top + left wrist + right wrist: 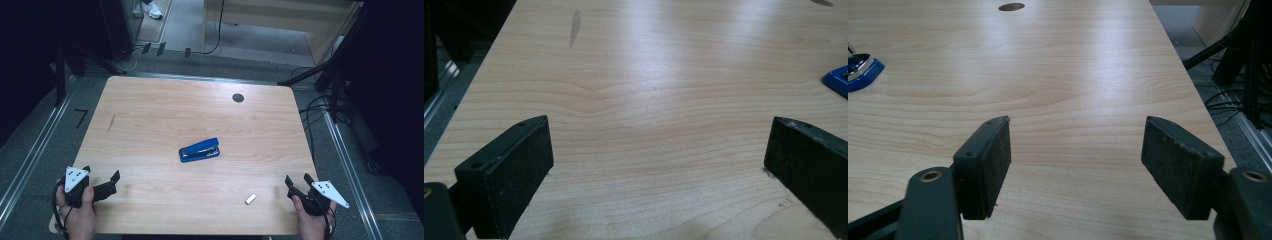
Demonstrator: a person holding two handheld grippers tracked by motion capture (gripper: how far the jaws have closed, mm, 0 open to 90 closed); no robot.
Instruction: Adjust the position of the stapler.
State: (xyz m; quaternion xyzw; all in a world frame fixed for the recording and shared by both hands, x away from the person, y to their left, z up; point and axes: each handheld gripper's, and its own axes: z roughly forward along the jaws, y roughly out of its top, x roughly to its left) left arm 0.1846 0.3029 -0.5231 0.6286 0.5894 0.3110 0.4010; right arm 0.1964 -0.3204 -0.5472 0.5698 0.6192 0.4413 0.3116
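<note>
Blue stapler [199,150] is lying flat near the middle of the wooden table [165,110], angled, with its metal-tipped end toward the left edge. Small white block [250,199], maybe an eraser or a staple box, too small to tell, is sitting near the front edge, right of centre, well apart from the stapler. Round dark grommet [238,98] is sitting close to the far edge toward the right corner. Left claw [101,180] is hovering over the front left corner, held in a hand [80,215], jaws spread wide with nothing between them, bare wood showing in the left gripper view. Right claw [297,181] is resting by the front right corner, jaws likewise wide apart and gripping nothing, hand [312,222] behind it.
</note>
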